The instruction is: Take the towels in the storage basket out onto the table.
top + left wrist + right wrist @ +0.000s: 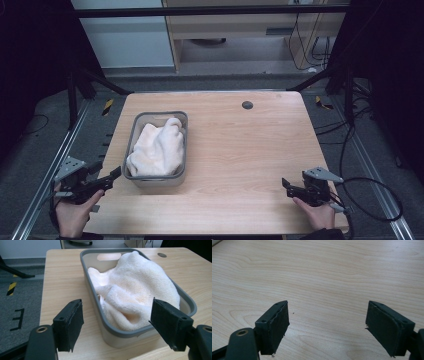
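Observation:
A grey plastic basket stands on the left half of the wooden table and holds a crumpled cream towel. My left gripper hovers at the table's front left corner, open and empty, its jaws aimed at the basket's near end. In the left gripper view the basket and towel lie just beyond the open left gripper. My right gripper rests near the front right edge, also open and empty. In the right gripper view the right gripper stands spread over bare wood.
A small dark round hole sits near the table's far edge. Metal frame rails run along both sides of the table. A black cable loops on the floor at the right. Cabinets stand behind the table.

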Demonstrator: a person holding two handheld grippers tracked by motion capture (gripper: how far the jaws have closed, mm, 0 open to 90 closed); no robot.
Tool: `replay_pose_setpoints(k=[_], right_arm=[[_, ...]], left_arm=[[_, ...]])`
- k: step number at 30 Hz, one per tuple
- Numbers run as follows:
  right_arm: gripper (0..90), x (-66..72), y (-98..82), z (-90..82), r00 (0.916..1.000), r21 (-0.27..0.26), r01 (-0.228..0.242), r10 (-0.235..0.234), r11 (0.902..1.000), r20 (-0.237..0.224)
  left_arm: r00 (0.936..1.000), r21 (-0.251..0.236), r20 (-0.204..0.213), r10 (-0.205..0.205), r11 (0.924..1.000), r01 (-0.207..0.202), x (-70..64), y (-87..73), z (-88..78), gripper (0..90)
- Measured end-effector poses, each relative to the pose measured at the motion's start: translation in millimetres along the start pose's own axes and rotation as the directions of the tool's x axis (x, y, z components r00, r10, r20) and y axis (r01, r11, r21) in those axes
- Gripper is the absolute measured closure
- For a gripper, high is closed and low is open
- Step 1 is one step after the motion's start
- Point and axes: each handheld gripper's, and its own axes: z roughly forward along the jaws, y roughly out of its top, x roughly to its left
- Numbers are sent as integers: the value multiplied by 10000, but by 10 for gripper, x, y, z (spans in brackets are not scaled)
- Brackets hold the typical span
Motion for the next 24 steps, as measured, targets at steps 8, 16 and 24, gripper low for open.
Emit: replay_pose_setpoints(k=[8, 16, 24], right_arm=[[183, 12, 6, 2, 10000, 57, 25, -25, 10000, 42], [177, 7, 9, 1, 10000, 30, 5, -6, 10000, 79], [176, -6, 13, 0, 9999, -31, 85, -85, 10000, 128]], left_arm=[[9998, 43, 206, 76, 10000, -77, -80, 139, 65, 255], [9992, 70, 375, 118, 9999, -121, -151, 280, 178, 256], [9962, 201, 764, 425, 9988, -442, -351, 427, 407, 254]])
